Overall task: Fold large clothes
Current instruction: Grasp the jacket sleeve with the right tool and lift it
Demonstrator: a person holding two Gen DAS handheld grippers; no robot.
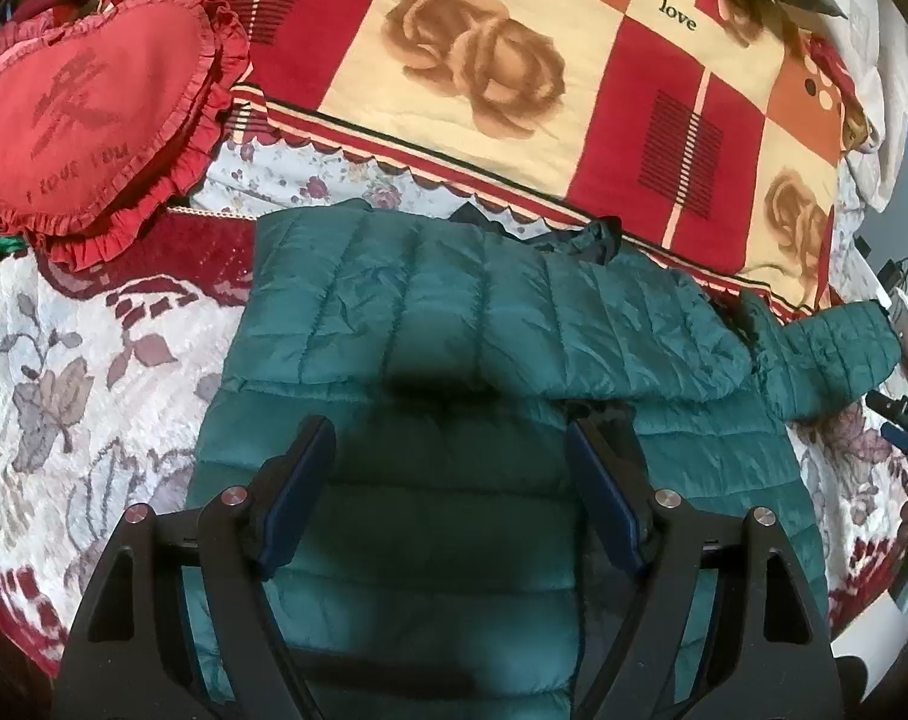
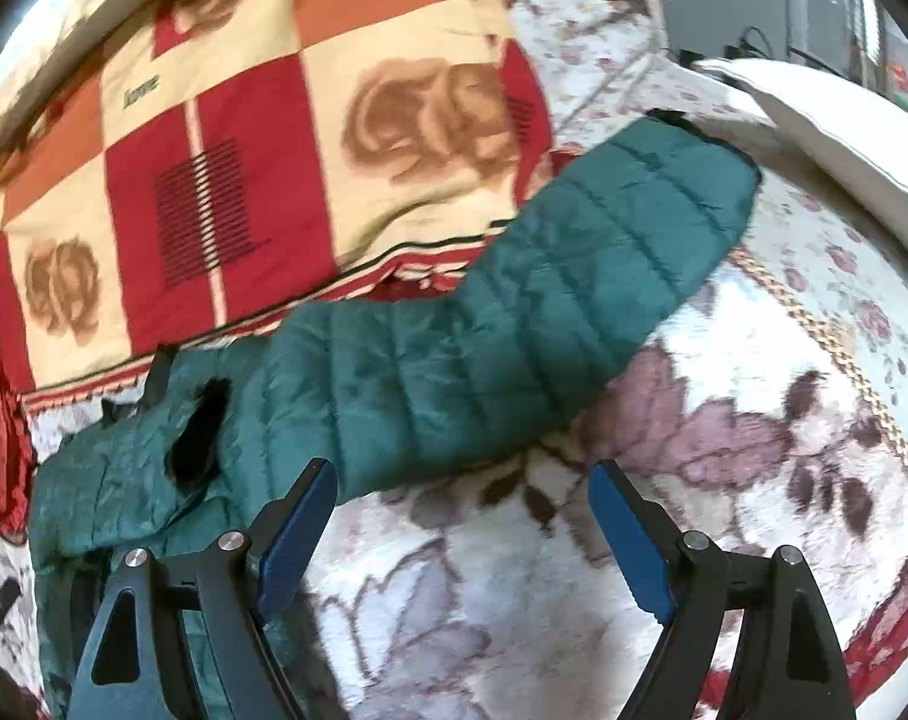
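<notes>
Left tongs (image 1: 450, 438): spread apart, nothing between the blue pads, hanging right over the jacket's body.
Right tongs (image 2: 463, 480): wide apart too, empty, poised over bare bedspread just beside the sleeve.
Jacket (image 1: 454, 312): green quilted puffer, flat on the bed, one sleeve already folded across the chest.
Sleeve (image 2: 574, 276): the other one stretches out diagonally, cuff toward the white pillow (image 2: 844, 138).
Bedspread (image 2: 724, 420): pale floral plush under it all.
Blanket (image 1: 514, 60): checked red and cream with roses, beyond the jacket's collar.
Heart cushion (image 1: 93, 114): red, frilled, far left.
</notes>
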